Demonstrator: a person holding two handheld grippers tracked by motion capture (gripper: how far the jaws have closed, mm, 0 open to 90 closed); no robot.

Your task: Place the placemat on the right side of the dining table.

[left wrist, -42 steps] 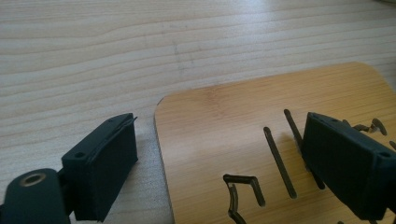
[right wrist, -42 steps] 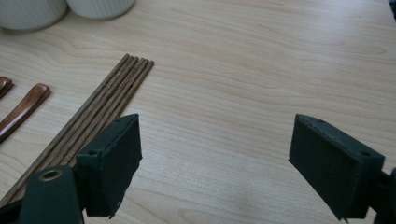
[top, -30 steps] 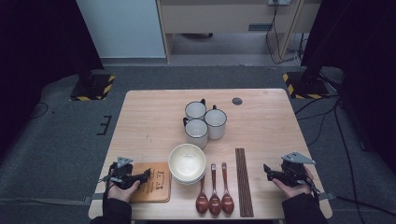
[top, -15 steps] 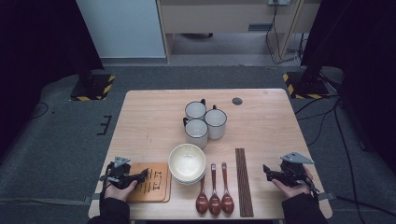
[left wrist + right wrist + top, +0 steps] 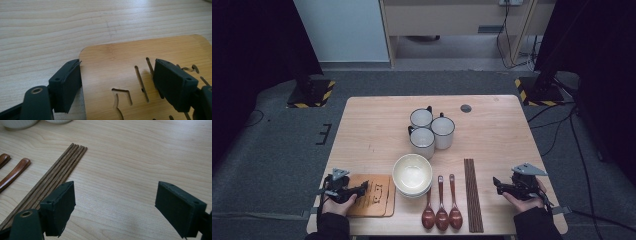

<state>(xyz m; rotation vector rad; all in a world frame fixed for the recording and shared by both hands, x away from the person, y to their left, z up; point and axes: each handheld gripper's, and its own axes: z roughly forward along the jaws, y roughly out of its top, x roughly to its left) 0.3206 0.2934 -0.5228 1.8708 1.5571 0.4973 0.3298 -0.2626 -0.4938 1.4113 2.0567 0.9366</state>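
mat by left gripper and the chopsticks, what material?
Mat: looks like bamboo or light wood, smooth matte, fine straight grain, shapes cut clean through it. Chopsticks: dark brown wood by the look, visible grain along each stick, dull finish; a wood-look composite can't be ruled out.

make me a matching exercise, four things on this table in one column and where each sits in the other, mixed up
Things:
1. flat bamboo board with cut-out slots
2. cream round ceramic bowl
3. three white enamel mugs
4. bundle of dark wooden chopsticks

Places:
A. middle of the table, clustered
B. near-left corner, between the left hand-held gripper's jaws
C. right of the three reddish-brown wooden spoons
D. just right of the board

Pairs: 1-B, 2-D, 3-A, 4-C
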